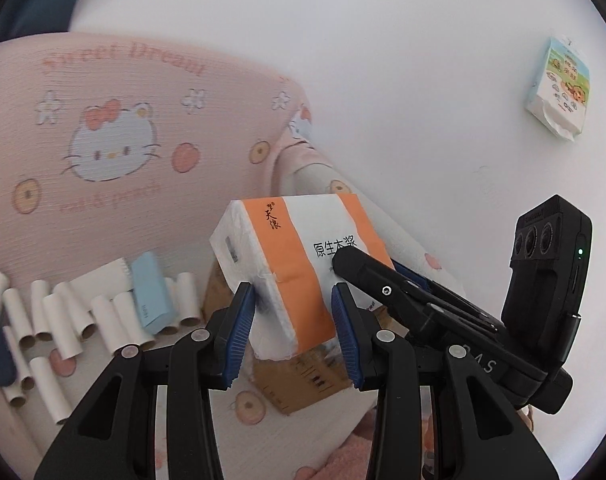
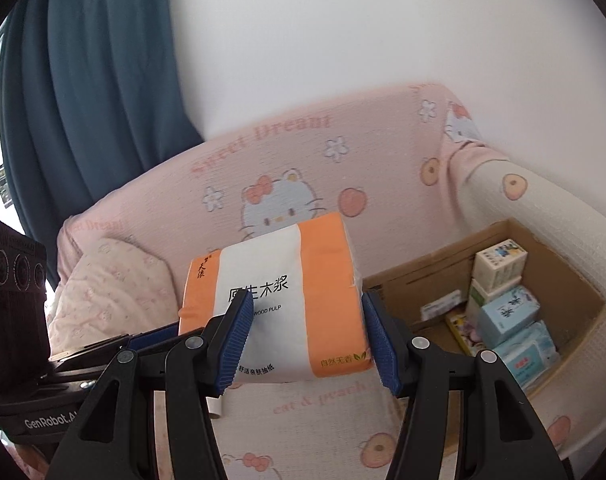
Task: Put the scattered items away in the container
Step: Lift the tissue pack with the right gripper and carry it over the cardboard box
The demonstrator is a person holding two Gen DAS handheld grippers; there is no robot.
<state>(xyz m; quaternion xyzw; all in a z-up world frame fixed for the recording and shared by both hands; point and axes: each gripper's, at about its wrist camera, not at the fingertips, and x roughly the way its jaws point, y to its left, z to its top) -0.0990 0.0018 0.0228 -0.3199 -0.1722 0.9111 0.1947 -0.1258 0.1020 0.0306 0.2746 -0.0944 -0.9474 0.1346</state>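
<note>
Both your left gripper (image 1: 295,312) and your right gripper (image 2: 305,344) pinch the orange tissue pack (image 2: 279,300) above the sofa, near the cardboard box (image 2: 567,280)

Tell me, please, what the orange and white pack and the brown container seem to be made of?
The tissue pack looks like soft paper tissue in a thin glossy plastic wrap: it shines, wrinkles at the ends and dents between both grippers' pads. The container seems to be plain corrugated cardboard, matte brown, with a raw cut edge along its rim.
</note>
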